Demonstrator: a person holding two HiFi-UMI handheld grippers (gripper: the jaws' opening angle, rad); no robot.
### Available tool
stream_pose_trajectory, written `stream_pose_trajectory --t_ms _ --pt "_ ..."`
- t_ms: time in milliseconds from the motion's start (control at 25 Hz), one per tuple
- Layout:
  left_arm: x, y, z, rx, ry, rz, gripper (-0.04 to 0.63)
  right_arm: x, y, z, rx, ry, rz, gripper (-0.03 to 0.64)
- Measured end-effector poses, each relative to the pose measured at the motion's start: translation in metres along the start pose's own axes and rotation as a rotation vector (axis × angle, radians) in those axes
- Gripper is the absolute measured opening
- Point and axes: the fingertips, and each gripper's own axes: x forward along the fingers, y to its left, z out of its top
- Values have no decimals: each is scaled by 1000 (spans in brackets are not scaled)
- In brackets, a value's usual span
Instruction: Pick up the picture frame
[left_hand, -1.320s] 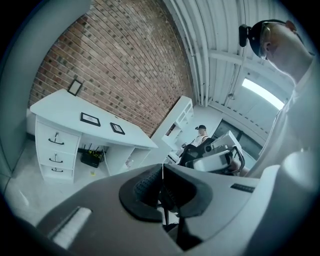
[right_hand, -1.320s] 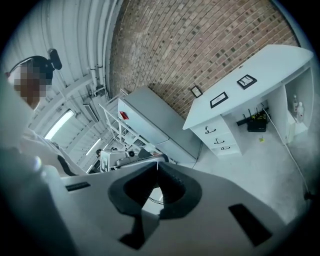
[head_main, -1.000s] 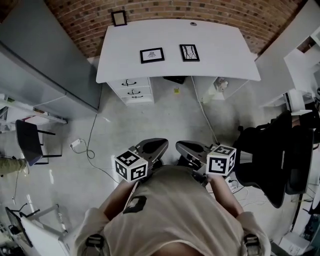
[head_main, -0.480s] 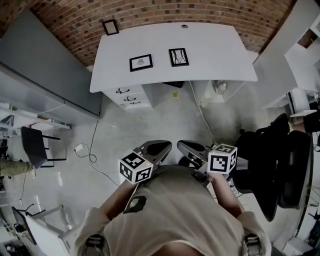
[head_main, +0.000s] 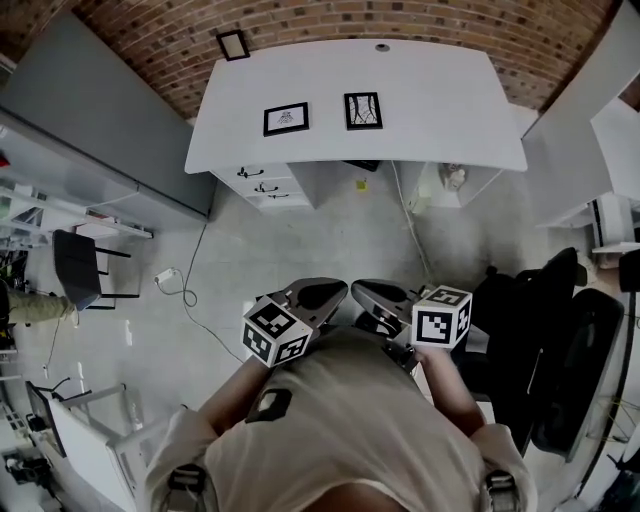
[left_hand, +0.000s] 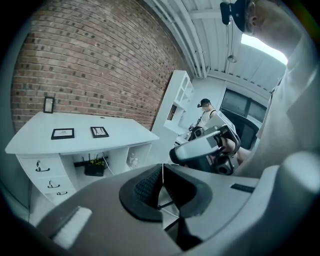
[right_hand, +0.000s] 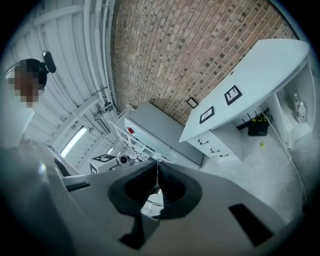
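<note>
The person stands on the floor (head_main: 330, 240), well apart from a white counter (head_main: 430, 100) which is placed against a brick wall (head_main: 140, 30). Both grippers are held close in front of the body and point towards the counter.

The left gripper (head_main: 335, 292) has its jaws closed fully; in the left gripper view the two dark pads meet in a thin line and nothing is between them. The right gripper (head_main: 368, 293) is just beside it, and its jaws are closed and empty too, as the right gripper view shows. The marker cube of each gripper is turned up towards the head camera.

The picture frames are on the counter, far from both grippers. The left picture frame (head_main: 286, 118) lies flat near the middle of the top, with its long side across. The right picture frame (head_main: 363, 110) lies flat just beside it, apart from it, and is a little taller than wide. A small frame (head_main: 233, 45) is at the back left corner of the counter, by the bricks.

Under the left part of the counter there are white drawers (head_main: 265, 186). A black office chair (head_main: 545, 340) is on the person's right side.
</note>
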Motion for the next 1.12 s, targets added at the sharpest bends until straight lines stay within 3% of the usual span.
stream_pose_trajectory --t_ms 200,560,880,1120 --pt "12 3 7 13 18 -5 9 -5 -14 6 45 -24 -5 6" --pt "18 39 27 -7 -48 -56 9 7 -30 29 30 -37 -102 6" --pt "0 103 48 -134 -118 -66 9 46 -39 53 22 -9 -162 6" --pt "-19 150 61 -167 -159 -37 9 74 -41 69 10 11 -188 6"
